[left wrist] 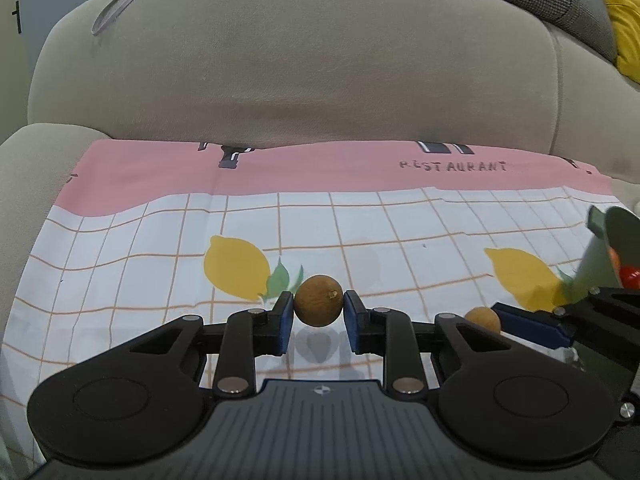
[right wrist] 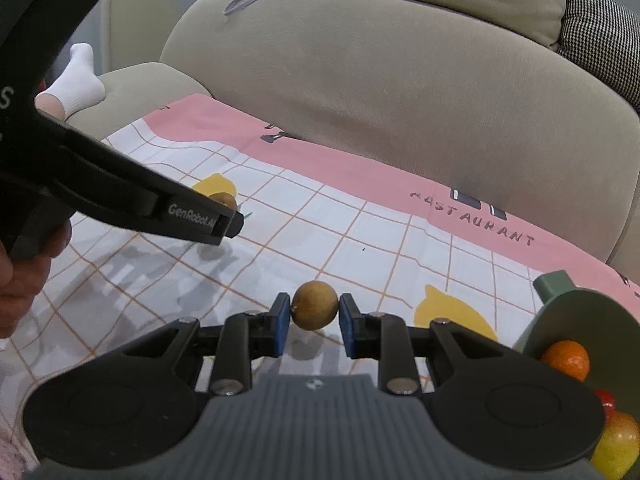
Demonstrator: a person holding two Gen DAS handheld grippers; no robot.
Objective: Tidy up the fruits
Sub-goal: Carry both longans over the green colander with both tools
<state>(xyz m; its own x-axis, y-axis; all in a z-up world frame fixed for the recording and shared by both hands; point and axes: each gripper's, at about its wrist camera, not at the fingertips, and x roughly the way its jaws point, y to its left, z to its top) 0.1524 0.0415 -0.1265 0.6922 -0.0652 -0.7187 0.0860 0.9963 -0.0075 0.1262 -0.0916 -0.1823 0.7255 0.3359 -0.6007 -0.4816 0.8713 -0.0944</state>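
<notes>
Sitting between the blue pads of each gripper is a small round brown fruit, one apiece. The left gripper [left wrist: 319,312] is closed on its brown fruit [left wrist: 319,306], pads pressing both sides, the fruit's stem nub turned toward the right pad; a shadow on the cloth beneath suggests it is just clear of the surface. The right gripper [right wrist: 314,312] grips a matching brown fruit [right wrist: 314,305] the same way. Both fruits look dull, faintly rough-skinned and nearly spherical, with no long axis to speak of. The relation that matters next: the green bowl [right wrist: 580,312], smooth and matte, tilted on its side with its mouth open, lies to the right of both grippers, and the right gripper is much the nearer. Inside it rest a glossy orange fruit [right wrist: 567,360], a red fruit and a yellow-red fruit. Underneath is a thin checked cloth [left wrist: 400,224] printed with lemons, spread over a soft beige sofa [left wrist: 300,80].
</notes>
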